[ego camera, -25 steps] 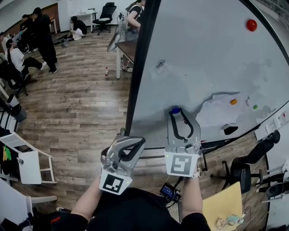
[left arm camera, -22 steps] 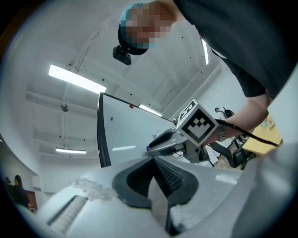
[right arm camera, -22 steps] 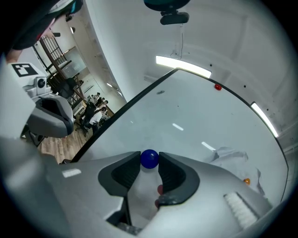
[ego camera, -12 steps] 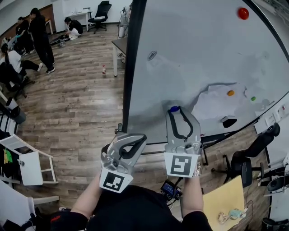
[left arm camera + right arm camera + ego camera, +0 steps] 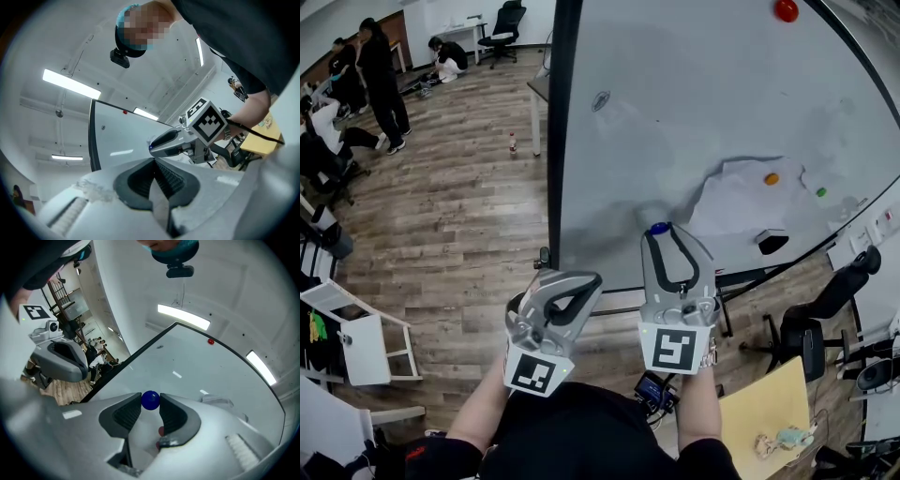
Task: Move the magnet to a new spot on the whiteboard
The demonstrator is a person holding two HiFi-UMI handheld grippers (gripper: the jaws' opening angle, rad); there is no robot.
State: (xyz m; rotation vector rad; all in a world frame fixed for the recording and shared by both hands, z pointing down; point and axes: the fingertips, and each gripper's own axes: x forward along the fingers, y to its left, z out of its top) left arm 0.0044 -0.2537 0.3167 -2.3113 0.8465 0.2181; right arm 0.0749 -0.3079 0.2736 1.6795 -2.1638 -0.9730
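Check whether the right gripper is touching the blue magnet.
Touching. The right gripper has the magnet pinched between its jaw tips. The right gripper view shows both tips pressed against its sides with no gap.

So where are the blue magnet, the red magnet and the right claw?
blue magnet (image 5: 150, 400), right gripper view, its rounded front.
red magnet (image 5: 786, 10), head view, its middle.
right claw (image 5: 662, 233), head view, between its fingertips.

My right hand-held gripper (image 5: 662, 234) reaches forward from my bare right forearm (image 5: 697, 412). Its jaws are clamped on a blue magnet (image 5: 150, 400) right at their tips. My left hand-held gripper (image 5: 584, 284) sits just beside it and nearer my body, angled toward the right one. Its jaws are pressed together with nothing between them.
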